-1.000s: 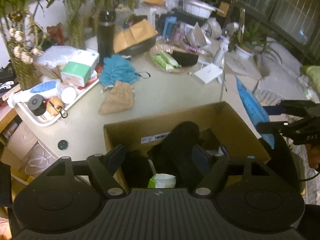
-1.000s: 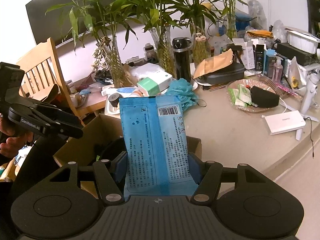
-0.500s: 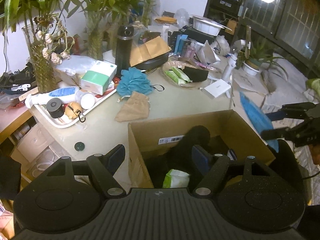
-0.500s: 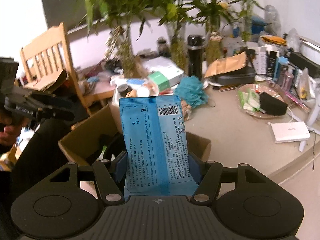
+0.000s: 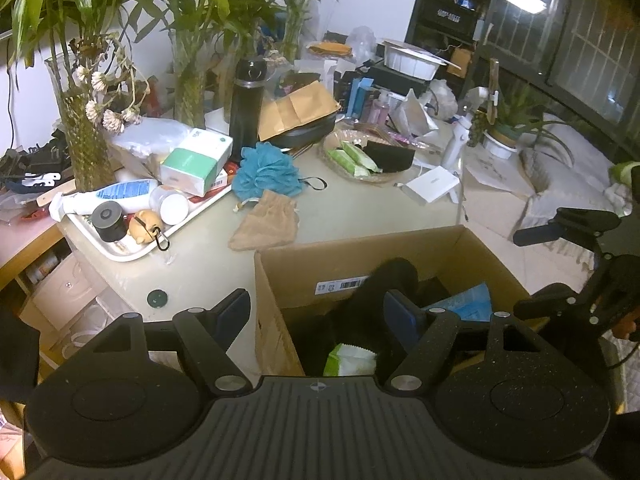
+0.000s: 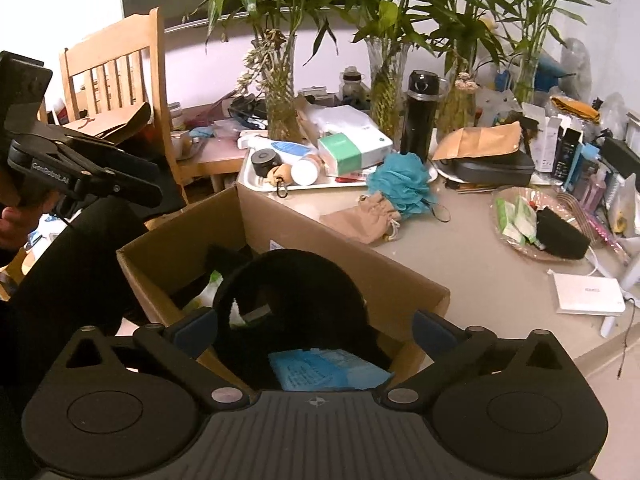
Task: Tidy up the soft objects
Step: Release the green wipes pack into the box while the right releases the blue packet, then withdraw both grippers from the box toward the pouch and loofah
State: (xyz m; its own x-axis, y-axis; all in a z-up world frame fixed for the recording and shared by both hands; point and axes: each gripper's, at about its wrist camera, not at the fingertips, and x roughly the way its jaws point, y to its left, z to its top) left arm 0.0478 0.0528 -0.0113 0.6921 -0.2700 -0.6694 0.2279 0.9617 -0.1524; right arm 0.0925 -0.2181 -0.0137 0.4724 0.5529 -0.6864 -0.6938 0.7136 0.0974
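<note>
A cardboard box [image 5: 304,256] [image 6: 320,240] stands at the table's near edge. It holds a black neck pillow [image 6: 296,284] [image 5: 384,280], a blue packet [image 6: 320,372] [image 5: 464,300] and a green-white wipes pack [image 5: 350,360]. My right gripper [image 6: 316,326] is open above the box, the blue packet lying loose below it. My left gripper [image 5: 318,312] is open and empty over the box's left wall. On the table lie a teal bath pouf [image 5: 266,170] [image 6: 398,184] and a tan drawstring pouch [image 5: 268,224] [image 6: 360,218].
A white tray [image 5: 132,248] with bottles and a tissue box sits at the left. A black flask [image 5: 246,110], plant vases and a basket [image 5: 360,160] of wipes stand behind. A white box [image 5: 432,184] lies at the right. A wooden chair [image 6: 116,64] stands at the left.
My right gripper has opened and let go of the blue packet, which now lies in the box. My left gripper has shifted left, off the pillow.
</note>
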